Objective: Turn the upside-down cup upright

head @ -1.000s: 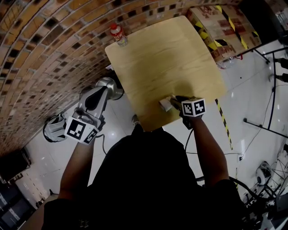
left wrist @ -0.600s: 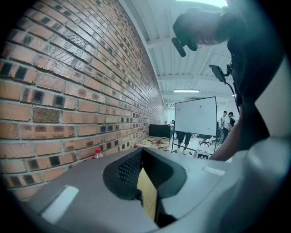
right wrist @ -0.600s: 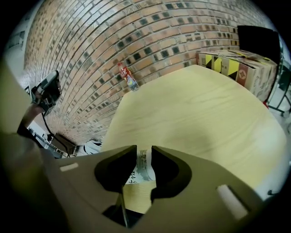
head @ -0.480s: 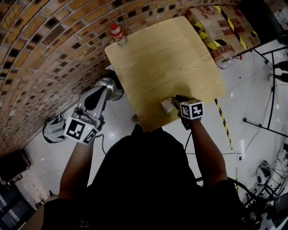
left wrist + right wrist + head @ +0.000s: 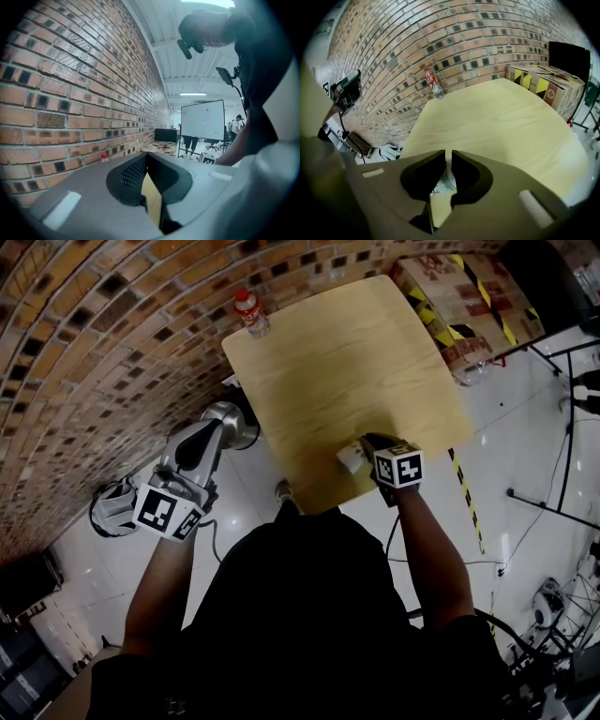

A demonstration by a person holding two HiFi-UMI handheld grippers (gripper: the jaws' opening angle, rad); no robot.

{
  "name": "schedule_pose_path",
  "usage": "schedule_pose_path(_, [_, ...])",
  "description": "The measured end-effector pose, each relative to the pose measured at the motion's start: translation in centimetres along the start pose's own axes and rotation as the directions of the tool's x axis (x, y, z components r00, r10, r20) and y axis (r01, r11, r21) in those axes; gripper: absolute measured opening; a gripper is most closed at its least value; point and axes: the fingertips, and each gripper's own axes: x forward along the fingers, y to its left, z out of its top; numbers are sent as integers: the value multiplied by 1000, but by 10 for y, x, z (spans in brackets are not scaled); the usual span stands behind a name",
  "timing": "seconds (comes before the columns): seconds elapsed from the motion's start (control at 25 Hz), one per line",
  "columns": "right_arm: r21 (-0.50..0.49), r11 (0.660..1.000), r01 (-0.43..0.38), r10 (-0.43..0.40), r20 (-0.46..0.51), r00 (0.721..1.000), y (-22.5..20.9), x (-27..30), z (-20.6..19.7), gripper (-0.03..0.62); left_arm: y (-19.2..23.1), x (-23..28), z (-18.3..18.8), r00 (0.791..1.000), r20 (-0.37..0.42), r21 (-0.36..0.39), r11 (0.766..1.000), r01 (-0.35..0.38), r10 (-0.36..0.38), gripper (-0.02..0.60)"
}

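Observation:
A white paper cup (image 5: 350, 458) with dark print stands near the front edge of the wooden table (image 5: 347, 362). My right gripper (image 5: 362, 449) points steeply down at it from the right. Its jaws have just been closing. In the right gripper view they stand almost together (image 5: 448, 153), with the cup's wall (image 5: 442, 182) pinched in the narrow gap. My left gripper (image 5: 212, 431) hangs off the table's left side, over the floor, well away from the cup. Its jaws meet at the tips (image 5: 146, 155) with nothing between them.
A red-capped bottle (image 5: 248, 311) stands at the table's far left corner by the brick wall, also in the right gripper view (image 5: 434, 84). Taped cardboard boxes (image 5: 464, 296) sit beyond the far right corner. A black-and-yellow strip (image 5: 464, 493) runs along the floor on the right.
The right gripper's jaws have closed onto the cup, and its marker cube has rolled and shifted slightly. The left gripper has stayed still.

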Motion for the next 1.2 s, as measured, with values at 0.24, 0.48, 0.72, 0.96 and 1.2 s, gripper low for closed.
schedule_pose_path(0.24, [-25,1000,3,-2,23,1000,4,-2,14,34,2,-1,-1,1000,0,-2,1000,0,0,0])
schedule_pose_path(0.48, [-192,976,103,-87,88,992,11,-16,41,20,1,-1,-2,1000,3,-2,1000,3,-3,0])
schedule_pose_path(0.72, [-334,927,169,-125,151,981,31,-22,54,8,-2,0,-3,1000,10,-7,1000,15,-15,0])
schedule_pose_path(0.96, [-297,942,158,-123,133,984,36,-17,36,8,-3,-2,-4,1000,12,-7,1000,29,-29,0])
schedule_pose_path(1.2, [-276,949,149,-119,126,985,42,-18,23,15,-8,-3,-5,999,4,-1,999,49,-49,0])
